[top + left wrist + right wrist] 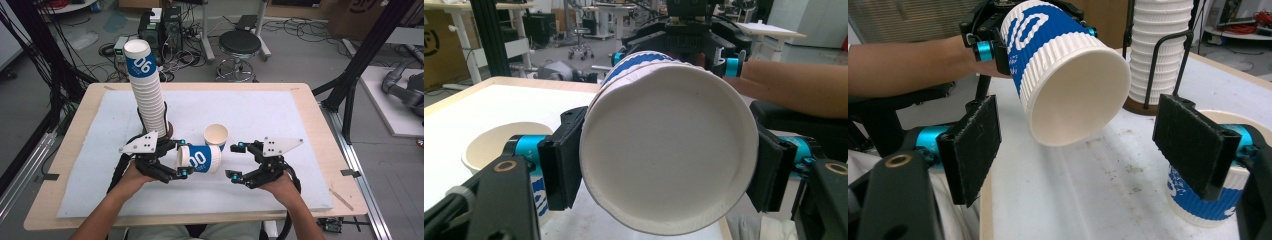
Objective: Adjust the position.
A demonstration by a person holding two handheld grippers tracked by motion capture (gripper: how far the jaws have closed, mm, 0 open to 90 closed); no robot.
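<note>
Gripping a blue-and-white ribbed paper cup [200,159] sideways, my left gripper [181,159] has both pads pressed on the cup's base end, squeezing it slightly out of round in the left gripper view [669,150]. The cup's open mouth points toward my right gripper [236,160], whose jaws stand wide apart with nothing between the pads; in the right gripper view the mouth [1075,95] hangs just ahead of those jaws, above the mat.

Just behind the held cup, a second cup of the same kind [216,135] stands upright on the mat, mouth up. Farther behind and toward my left side, a tall stack of nested cups [147,90] leans in a black wire holder on a round base.

Under the held cup lies a pale blue-white mat [280,120], scuffed and speckled with dirt, covering most of a light wooden table [320,130].

Beyond the table from the held cup, I see a grey floor with a black round stool [240,47], computer towers [162,27], tangled cables and black frame posts.
</note>
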